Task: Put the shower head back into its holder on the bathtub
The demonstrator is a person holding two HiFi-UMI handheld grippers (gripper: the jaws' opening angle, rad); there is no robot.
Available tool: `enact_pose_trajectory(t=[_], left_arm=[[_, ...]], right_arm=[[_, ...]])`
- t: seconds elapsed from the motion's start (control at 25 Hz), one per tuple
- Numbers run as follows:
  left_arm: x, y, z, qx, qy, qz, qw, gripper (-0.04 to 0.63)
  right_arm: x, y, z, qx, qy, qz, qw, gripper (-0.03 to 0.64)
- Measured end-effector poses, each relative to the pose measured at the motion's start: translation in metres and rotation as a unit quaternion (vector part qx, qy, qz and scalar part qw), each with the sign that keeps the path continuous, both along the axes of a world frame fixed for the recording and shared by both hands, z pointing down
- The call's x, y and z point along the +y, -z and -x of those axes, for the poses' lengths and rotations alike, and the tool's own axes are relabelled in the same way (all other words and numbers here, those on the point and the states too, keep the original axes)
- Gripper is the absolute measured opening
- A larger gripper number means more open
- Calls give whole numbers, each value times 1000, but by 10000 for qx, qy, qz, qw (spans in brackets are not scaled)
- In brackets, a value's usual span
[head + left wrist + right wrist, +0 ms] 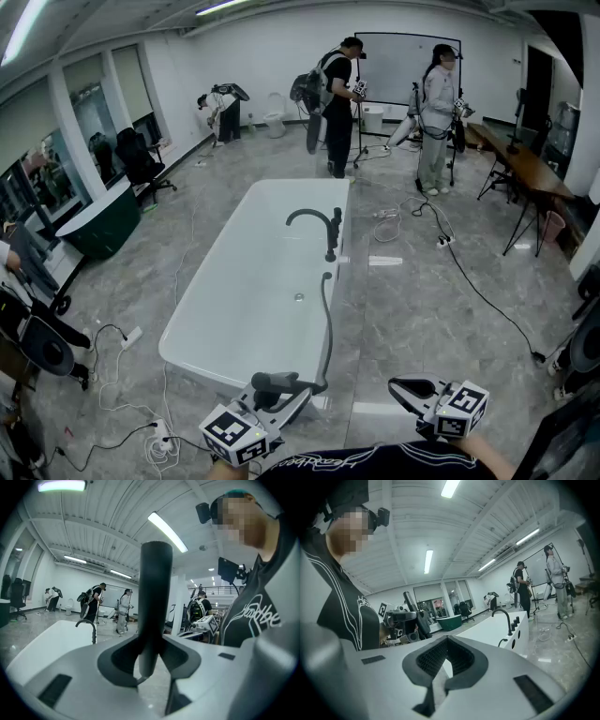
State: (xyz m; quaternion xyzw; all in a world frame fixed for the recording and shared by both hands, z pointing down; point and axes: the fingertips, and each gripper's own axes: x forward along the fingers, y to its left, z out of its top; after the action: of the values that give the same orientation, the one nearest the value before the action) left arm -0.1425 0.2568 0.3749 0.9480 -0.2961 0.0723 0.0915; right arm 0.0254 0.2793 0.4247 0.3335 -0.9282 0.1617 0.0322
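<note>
At the near end of the bathtub (192, 342), the left gripper (274, 394) is clamped on the dark shower head (281, 380).
Its jaws press the handle from both sides, and the handle crosses the gap between them. From the shower head a dark hose (327, 328) runs along the tub's right edge toward the curved tap (314, 217) on the far right side. To the right, well apart over the grey floor (422, 309), the right gripper (397, 385) has its jaws together with nothing between them.
</note>
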Motion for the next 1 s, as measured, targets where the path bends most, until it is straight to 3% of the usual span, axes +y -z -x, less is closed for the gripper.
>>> enact_pose_trajectory(t=[0.44,0.68,1.0], left_arm=[[13,-2,12,22,13,5,10000,137],[17,-3,33,142,296,11,9995,135],[23,3,50,233,456,1,9987,135]], right_arm=[[9,-1,12,-58,32,148,9999,12],[6,-2,26,-201,130,194,9995,14],[0,-5,47,-49,296,294,9991,14]])
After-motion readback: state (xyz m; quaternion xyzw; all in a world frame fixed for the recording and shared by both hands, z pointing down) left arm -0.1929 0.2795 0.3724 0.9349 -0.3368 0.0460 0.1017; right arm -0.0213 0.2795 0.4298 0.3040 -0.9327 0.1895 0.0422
